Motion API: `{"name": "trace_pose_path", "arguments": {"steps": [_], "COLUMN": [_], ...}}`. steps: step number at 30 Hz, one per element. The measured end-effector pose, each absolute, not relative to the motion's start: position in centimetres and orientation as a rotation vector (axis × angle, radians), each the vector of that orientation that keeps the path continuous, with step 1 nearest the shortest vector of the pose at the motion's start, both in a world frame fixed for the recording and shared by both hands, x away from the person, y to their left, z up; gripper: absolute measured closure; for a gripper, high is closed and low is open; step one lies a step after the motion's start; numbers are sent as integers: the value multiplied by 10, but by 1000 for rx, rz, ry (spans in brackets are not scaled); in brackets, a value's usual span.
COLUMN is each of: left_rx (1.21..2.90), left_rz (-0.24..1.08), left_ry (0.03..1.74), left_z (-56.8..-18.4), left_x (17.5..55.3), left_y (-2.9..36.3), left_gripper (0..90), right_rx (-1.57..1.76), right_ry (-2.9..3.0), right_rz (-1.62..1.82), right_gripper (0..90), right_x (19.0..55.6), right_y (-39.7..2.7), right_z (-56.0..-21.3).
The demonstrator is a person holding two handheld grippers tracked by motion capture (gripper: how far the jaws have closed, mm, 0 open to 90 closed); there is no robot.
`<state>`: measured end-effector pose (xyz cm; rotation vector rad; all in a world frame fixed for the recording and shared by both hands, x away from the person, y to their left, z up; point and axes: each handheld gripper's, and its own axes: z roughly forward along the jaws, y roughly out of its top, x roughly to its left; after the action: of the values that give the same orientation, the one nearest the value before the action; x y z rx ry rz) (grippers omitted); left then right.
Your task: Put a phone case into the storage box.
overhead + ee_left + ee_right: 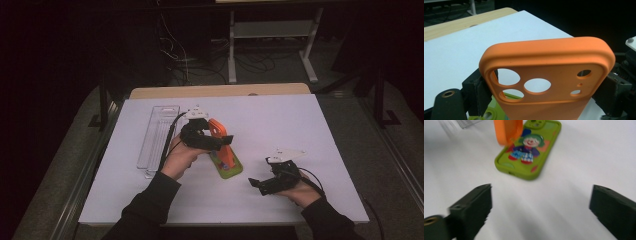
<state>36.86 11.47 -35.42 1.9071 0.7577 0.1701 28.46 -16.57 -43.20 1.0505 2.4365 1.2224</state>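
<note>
**Now: orange case clamped in my left jaws, right jaws wide and bare**

Now my left gripper (212, 136) is clamped across the orange case (544, 85), one pad on each long edge near the camera-hole end. I hold it tilted up off the table, over the green case (227, 162), which lies flat on the white table (310, 130) at about the middle.

By my judgement the orange case is light and rubbery: a thin shell with soft rounded rims, likely to flex if squeezed hard across its open width. The edges are the place to hold it, as I do now; the thin strip around the holes would bend most. Its matt skin should not slip in the pads.

My right gripper (265, 184) stands with jaws far apart and nothing between them, at four o'clock from the green case, pointing toward it. In the right gripper view the green case (529, 150) shows a clown picture on its back and sits at twelve o'clock ahead of the jaws, with the orange case's lower end hanging just above its far end.

A clear plastic tray (157, 135) lies at nine o'clock from my left hand, near the table's left edge. Between my right jaws and the green case the table is bare; I judge the hanging orange case the one thing to avoid bumping.
</note>
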Motion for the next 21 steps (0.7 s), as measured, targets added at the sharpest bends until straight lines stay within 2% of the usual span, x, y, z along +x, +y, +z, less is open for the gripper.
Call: {"name": "trace_pose_path", "arguments": {"steps": [9, 21], "left_rx": [1923, 1934], "left_rz": [220, 303], "left_ry": [766, 779], "left_z": [-343, -313], "left_x": [371, 390], "left_y": [122, 139], "left_gripper": [147, 148], "right_rx": [1103, 1104], "right_ry": [2388, 2397], "right_rz": [1233, 1221], "right_gripper": [0, 0], "right_x": [277, 279], "right_y": [-187, -185], "right_z": [-442, -443]}}
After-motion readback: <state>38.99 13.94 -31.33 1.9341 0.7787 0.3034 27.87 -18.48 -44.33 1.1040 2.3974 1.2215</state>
